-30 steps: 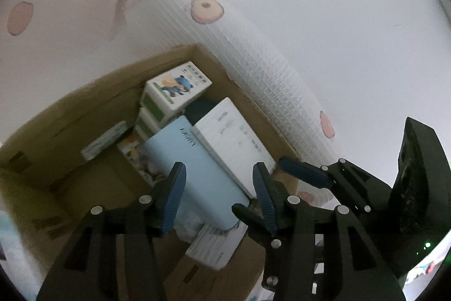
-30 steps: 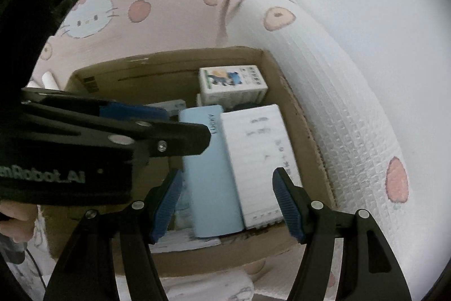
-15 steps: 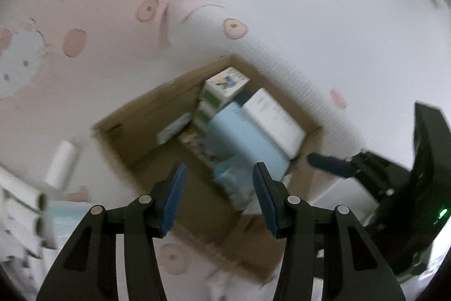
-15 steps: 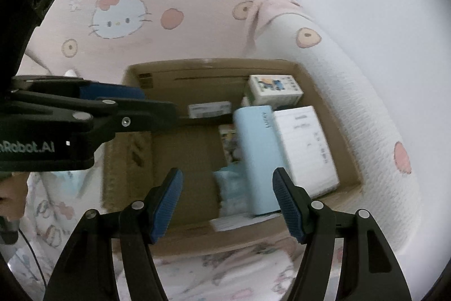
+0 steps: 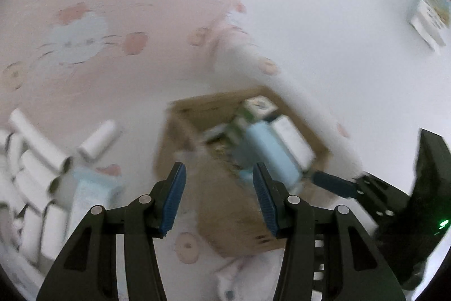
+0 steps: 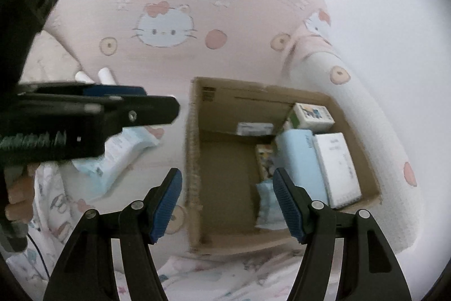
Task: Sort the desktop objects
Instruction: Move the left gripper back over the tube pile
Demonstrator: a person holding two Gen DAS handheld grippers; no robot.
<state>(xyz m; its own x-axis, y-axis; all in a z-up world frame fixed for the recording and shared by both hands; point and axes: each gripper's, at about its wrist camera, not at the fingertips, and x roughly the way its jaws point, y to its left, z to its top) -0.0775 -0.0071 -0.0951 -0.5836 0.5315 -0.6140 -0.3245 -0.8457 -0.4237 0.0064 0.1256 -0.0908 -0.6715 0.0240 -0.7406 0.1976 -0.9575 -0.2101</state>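
Cardboard box (image 6: 197, 160), open-topped, corrugated edge showing raw along its near wall, sits ahead of both sets of jaws on a pink cartoon-cat quilted cover (image 6: 169, 4) — looks like a bed or sofa rather than a worktop; cannot tell which

Right gripper (image 6: 227, 205): jaws spread wide, nothing between the blue ribbed pads. Left gripper (image 5: 217, 196): same, wide open and empty; left view is motion-blurred

Already in the box, packed to the right of the right jaws: pale blue carton (image 6: 301, 162), white carton (image 6: 336, 165) just beside it, a small printed box (image 6: 311, 114) behind, a soft blue packet (image 6: 267, 202) slumped at the near end. Floor of the box bare on its left half

Loose items, left of the jaws:
- soft blue-and-white pack (image 6: 118, 160), film-wrapped, looks like wipes or tissues. Judged light, squashy, slick film; best pinched across its short width near the middle, since a grip at one end would likely let it sag and slip
- white paper rolls (image 5: 36, 160) heaped at far left, one roll (image 5: 97, 141) apart from the heap. Hollow card cores visible. Judged very light, crushable, prone to rolling; take across the diameter at mid-length, gently

Sorting judged partly done
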